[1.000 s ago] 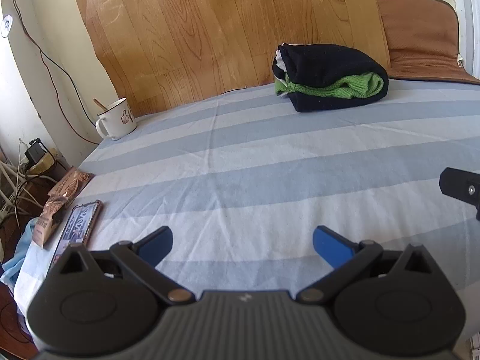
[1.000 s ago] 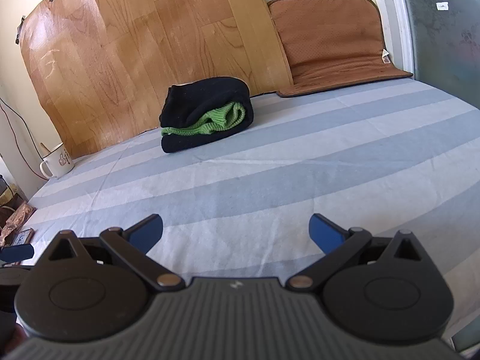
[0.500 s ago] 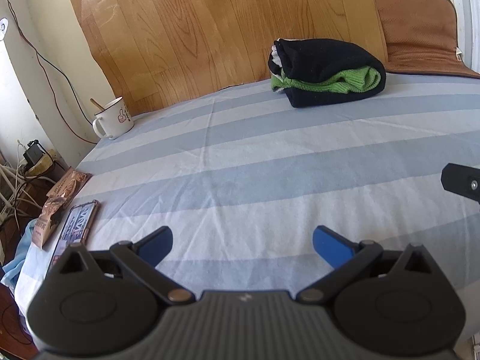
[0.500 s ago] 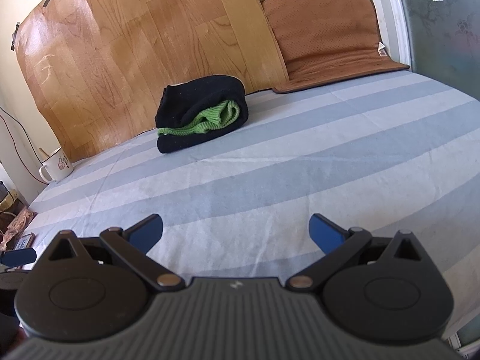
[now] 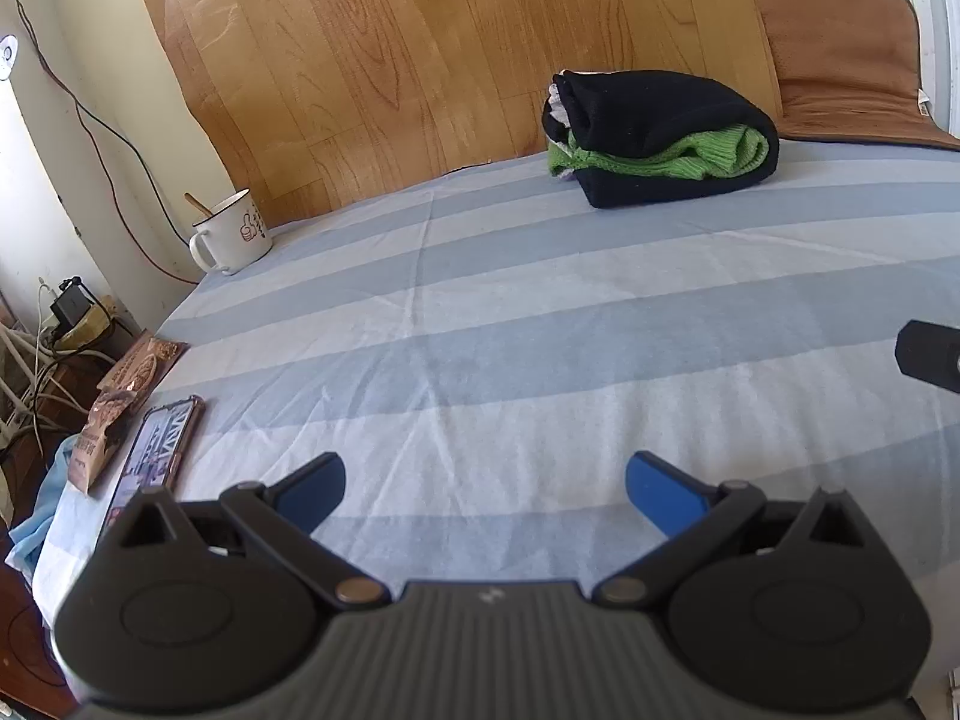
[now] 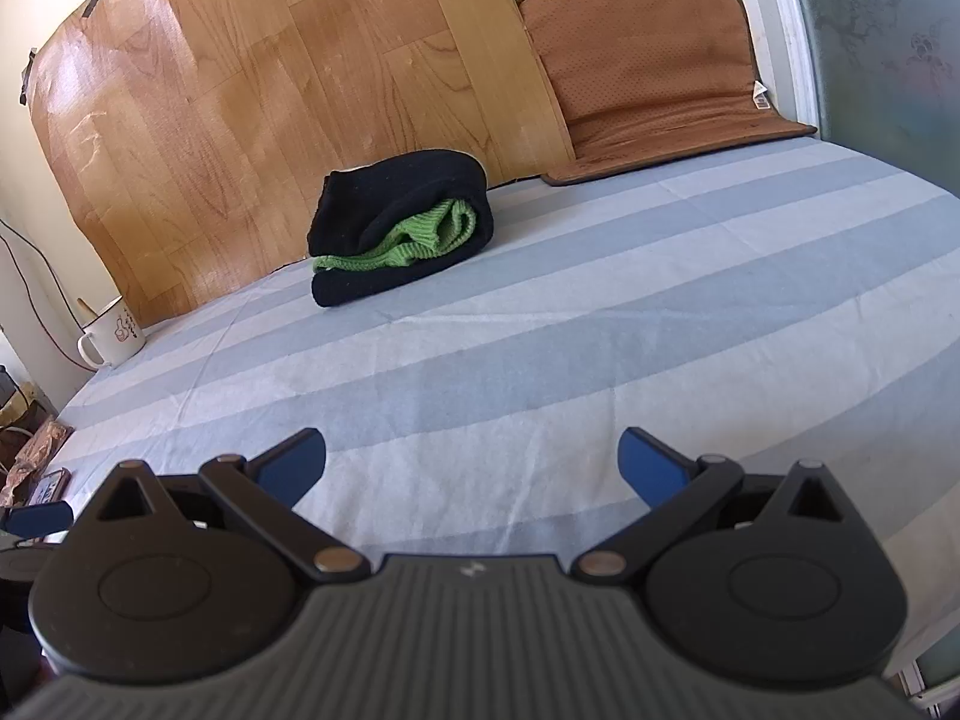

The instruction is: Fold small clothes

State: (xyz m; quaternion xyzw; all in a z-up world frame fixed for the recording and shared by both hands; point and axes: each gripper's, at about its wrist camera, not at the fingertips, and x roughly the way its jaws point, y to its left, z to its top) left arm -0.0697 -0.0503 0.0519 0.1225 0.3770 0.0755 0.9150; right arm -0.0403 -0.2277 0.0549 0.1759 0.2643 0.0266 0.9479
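Left gripper: jaws spread wide, holding nothing, low over the near part of the striped sheet.
Right gripper: also spread and empty, beside the left one.
Clothes: a folded bundle, black around green knit, lies far back by the wood-pattern board, well apart from both grippers.
Step in hand: probably finished; any further tidying calls for a long, level reach.
Surroundings: enamel mug far left, phone and snack packet at the left edge, brown cushion far right.
Obstruction: none between grippers and bundle.

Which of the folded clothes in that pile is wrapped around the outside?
The black garment. It wraps over and under the bright green knit, which only peeks out in the middle of the bundle.
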